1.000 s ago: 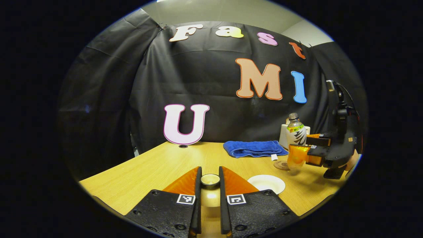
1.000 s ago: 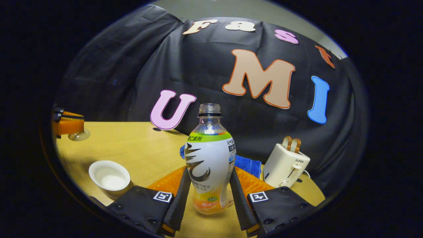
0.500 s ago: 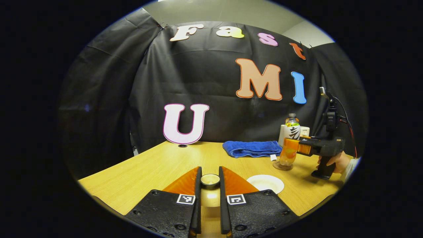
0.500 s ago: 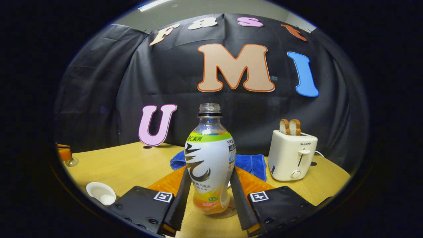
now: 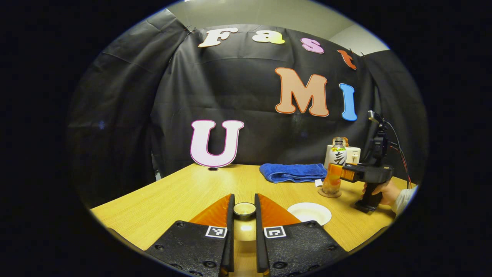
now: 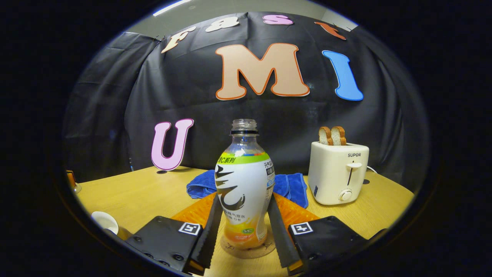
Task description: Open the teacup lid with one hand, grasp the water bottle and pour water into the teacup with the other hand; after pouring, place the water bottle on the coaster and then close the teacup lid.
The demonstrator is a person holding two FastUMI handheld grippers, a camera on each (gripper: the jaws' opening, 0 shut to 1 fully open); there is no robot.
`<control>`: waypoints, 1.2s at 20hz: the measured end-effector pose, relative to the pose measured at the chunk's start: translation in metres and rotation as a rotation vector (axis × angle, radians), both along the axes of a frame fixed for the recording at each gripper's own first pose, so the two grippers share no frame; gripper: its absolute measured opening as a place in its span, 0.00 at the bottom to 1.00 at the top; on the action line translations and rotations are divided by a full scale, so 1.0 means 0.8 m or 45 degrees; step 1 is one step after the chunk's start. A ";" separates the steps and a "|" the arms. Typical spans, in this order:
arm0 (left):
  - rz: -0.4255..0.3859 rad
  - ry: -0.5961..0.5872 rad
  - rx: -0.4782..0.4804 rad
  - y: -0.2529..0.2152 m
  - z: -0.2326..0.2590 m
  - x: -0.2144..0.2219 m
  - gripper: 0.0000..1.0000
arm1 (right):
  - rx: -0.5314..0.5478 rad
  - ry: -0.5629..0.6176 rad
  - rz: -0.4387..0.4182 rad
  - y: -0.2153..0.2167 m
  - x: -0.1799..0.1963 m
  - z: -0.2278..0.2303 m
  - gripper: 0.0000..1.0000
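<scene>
My left gripper (image 5: 244,200) is shut on the knob of the pale teacup lid (image 5: 244,209), held above the table. The open white teacup (image 5: 309,213) stands just to its right, and shows at the lower left (image 6: 103,221) in the right gripper view. The uncapped water bottle (image 6: 244,188), with a white and orange label, stands upright on the round cork coaster (image 6: 246,248). My right gripper (image 6: 244,200) is shut on the bottle's lower body. In the left gripper view the bottle (image 5: 333,175) rests on the coaster (image 5: 329,193), with a hand (image 5: 384,190) holding the right gripper (image 5: 348,173).
A folded blue towel (image 5: 294,172) lies near the wall behind the teacup. A cream toaster (image 6: 338,175) with two slices of bread stands right of the bottle. The wooden table (image 5: 180,196) has bare surface on its left side.
The right gripper has levelled out and lowered the bottle onto the coaster, moving away from the teacup. The left gripper holds the lid in the same place.
</scene>
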State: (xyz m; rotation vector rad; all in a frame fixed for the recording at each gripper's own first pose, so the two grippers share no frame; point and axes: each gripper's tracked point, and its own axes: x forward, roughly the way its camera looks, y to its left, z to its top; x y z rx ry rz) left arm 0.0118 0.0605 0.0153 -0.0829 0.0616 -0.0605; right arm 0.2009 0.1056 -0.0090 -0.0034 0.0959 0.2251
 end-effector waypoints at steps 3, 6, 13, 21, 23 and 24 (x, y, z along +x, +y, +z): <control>-0.003 0.002 -0.004 -0.002 -0.002 -0.001 0.20 | -0.012 -0.003 0.001 0.001 -0.001 0.001 0.70; -0.010 0.007 -0.011 -0.005 -0.001 -0.001 0.20 | -0.030 -0.010 0.005 0.003 -0.005 0.001 0.74; -0.016 0.001 -0.011 -0.008 0.003 -0.003 0.20 | -0.028 0.012 0.006 0.003 -0.009 -0.008 0.82; -0.057 0.003 -0.017 -0.025 0.006 0.001 0.20 | -0.022 -0.010 -0.007 -0.003 -0.021 0.000 0.97; -0.072 -0.012 -0.011 -0.031 0.013 0.003 0.20 | -0.011 -0.005 -0.002 -0.004 -0.028 0.002 0.99; -0.085 -0.020 -0.006 -0.036 0.016 0.005 0.20 | -0.008 -0.008 -0.002 -0.006 -0.032 0.004 0.99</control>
